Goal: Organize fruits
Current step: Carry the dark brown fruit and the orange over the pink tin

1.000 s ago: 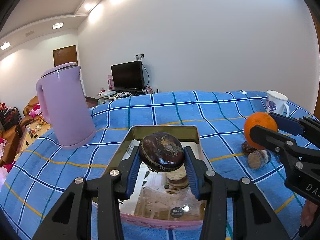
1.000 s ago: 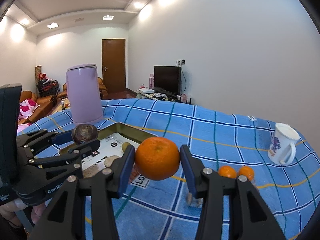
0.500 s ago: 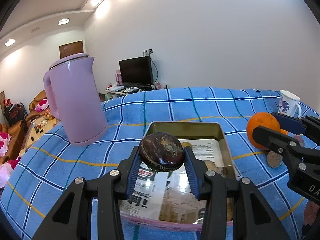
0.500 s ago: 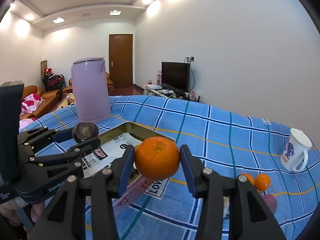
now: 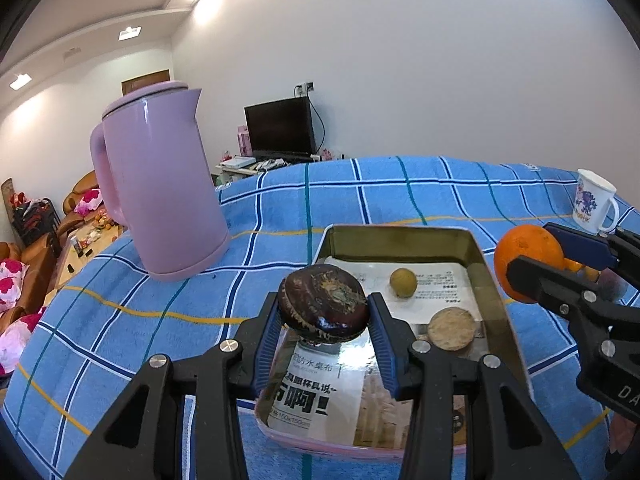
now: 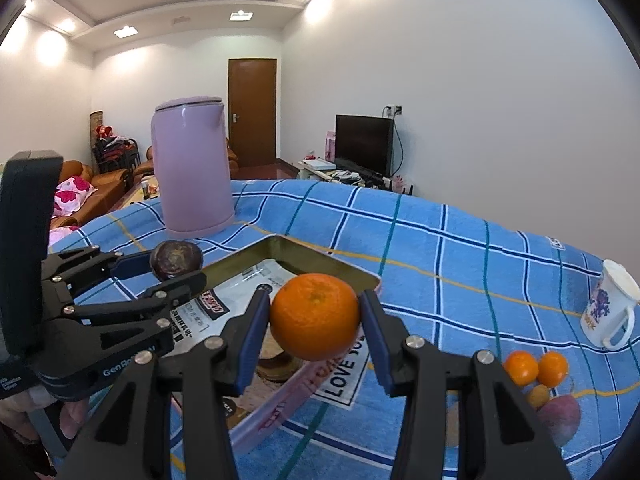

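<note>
Checked cloth; one tin tray; two small tangerines.

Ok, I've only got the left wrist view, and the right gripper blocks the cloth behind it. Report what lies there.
Observer: Two small oranges lie side by side on the cloth, short of the mug.
Operator: List anything else with them.
Observer: A small yellowish fruit and a pinkish fruit lie close by, nearer the camera.
Operator: Now read me the tin's outer side.
Observer: The tin has a pink outer wall, and a label on it reads LOVE.
</note>
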`<state>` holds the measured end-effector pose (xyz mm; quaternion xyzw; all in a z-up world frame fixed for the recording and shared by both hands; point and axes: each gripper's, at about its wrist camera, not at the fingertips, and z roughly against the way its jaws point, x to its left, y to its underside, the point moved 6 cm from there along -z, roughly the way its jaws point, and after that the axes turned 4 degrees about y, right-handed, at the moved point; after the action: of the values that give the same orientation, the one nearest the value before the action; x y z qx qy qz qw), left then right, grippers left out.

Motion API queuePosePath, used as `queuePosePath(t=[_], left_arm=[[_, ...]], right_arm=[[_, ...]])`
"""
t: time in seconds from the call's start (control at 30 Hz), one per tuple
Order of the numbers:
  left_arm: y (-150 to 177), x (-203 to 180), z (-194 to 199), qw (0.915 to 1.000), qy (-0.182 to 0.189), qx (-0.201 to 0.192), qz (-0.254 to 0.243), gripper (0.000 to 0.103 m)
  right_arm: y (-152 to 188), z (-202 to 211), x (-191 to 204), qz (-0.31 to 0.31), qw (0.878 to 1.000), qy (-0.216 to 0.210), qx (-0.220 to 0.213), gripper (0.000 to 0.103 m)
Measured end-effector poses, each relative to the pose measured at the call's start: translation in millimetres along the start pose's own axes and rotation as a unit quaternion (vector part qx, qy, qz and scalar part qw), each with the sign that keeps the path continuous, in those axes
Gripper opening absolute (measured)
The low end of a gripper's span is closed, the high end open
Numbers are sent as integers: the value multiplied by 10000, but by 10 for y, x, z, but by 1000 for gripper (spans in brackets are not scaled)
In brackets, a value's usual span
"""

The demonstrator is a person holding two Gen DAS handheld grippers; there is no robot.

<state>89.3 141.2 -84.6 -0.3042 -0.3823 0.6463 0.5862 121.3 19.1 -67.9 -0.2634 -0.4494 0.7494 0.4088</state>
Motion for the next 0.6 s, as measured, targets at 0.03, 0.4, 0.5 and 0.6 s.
queuePosePath(t=[0.03,0.4,0.5,0.6], left_arm=[[5,8,-11,10000,-9,17,2,45],[43,2,-129,9998,58,189,15,45],[54,-17,-159,9996,104,259,-15,45],[68,-19,-194,9993,60,362,-23,45]], right_arm=[[5,-20,12,6,10000,-16,22,49],[91,-174,115,72,9997,-136,210,49],[123,-222,115,68,9994,-150,288,49],[116,-228,119,63,9994,-178,293,49]])
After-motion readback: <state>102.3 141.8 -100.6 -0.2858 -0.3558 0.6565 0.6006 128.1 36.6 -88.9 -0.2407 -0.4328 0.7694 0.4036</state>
